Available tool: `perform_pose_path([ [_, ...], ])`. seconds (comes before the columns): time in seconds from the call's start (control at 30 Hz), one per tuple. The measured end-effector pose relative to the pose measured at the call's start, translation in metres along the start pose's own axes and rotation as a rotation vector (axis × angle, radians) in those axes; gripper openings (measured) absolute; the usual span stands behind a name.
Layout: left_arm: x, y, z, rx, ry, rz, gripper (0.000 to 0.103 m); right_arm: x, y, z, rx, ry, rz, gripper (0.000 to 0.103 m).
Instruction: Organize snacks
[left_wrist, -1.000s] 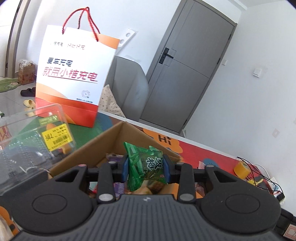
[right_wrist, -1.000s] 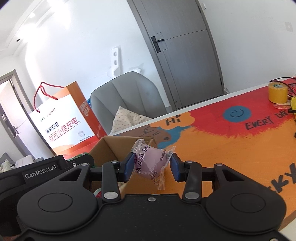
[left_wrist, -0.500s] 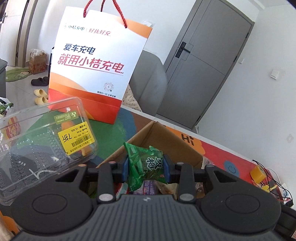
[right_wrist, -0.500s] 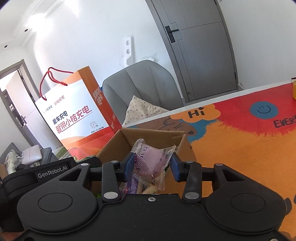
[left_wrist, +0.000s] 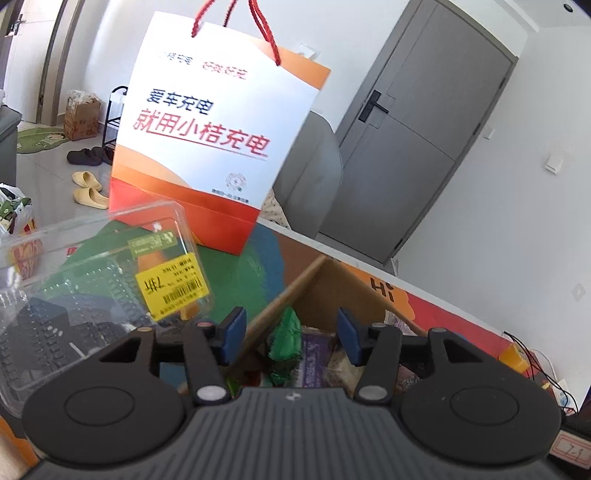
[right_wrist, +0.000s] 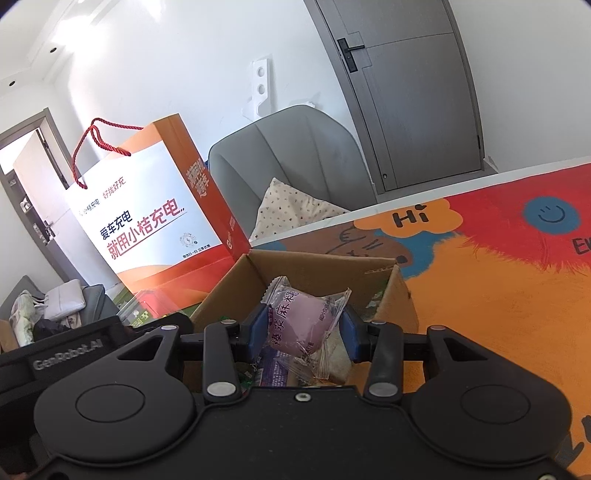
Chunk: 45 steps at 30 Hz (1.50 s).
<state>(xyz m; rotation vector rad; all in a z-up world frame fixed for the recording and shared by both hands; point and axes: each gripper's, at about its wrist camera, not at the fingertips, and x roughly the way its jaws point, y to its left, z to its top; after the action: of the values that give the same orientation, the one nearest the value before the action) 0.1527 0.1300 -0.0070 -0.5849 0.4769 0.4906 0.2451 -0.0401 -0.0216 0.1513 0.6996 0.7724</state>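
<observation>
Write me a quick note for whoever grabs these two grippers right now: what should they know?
Left gripper: jaws opening, nothing pinched; the green snack packet sits loose below them in the cardboard box.
Right gripper: shut on a pink snack packet, held over the same box.
Done: several snacks are already in the box.
Left: drop the pink packet in, then look for any other loose snacks.

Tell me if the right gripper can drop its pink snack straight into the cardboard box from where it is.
Probably yes. The right gripper holds the pink snack packet over the open-topped cardboard box, with only loose snacks beneath.
</observation>
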Motion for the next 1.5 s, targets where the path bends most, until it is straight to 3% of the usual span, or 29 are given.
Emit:
perform_pose_path([
  [0.4,-0.005,0.029,0.017,-0.038,-0.021,0.045,0.053,0.018,0.027,0.008,-0.031,0.001,0.017,0.043],
  [0.5,-0.004,0.033,0.019,-0.036,-0.013,0.052,0.054,0.019,0.03,0.012,-0.022,-0.025,0.023,0.047],
  [0.53,-0.004,0.034,0.019,-0.036,-0.011,0.055,0.056,0.017,0.031,0.013,-0.024,-0.034,0.021,0.055],
  [0.57,-0.003,0.035,0.018,-0.039,-0.009,0.06,0.057,0.015,0.031,0.014,-0.028,-0.039,0.013,0.061],
  [1.13,-0.023,-0.001,-0.004,0.067,0.019,0.013,0.088,-0.049,0.0,-0.003,0.033,-0.061,-0.076,0.065],
  [1.5,-0.045,-0.025,-0.021,0.173,0.06,-0.026,0.095,-0.102,-0.02,-0.014,0.079,-0.108,-0.147,0.077],
])
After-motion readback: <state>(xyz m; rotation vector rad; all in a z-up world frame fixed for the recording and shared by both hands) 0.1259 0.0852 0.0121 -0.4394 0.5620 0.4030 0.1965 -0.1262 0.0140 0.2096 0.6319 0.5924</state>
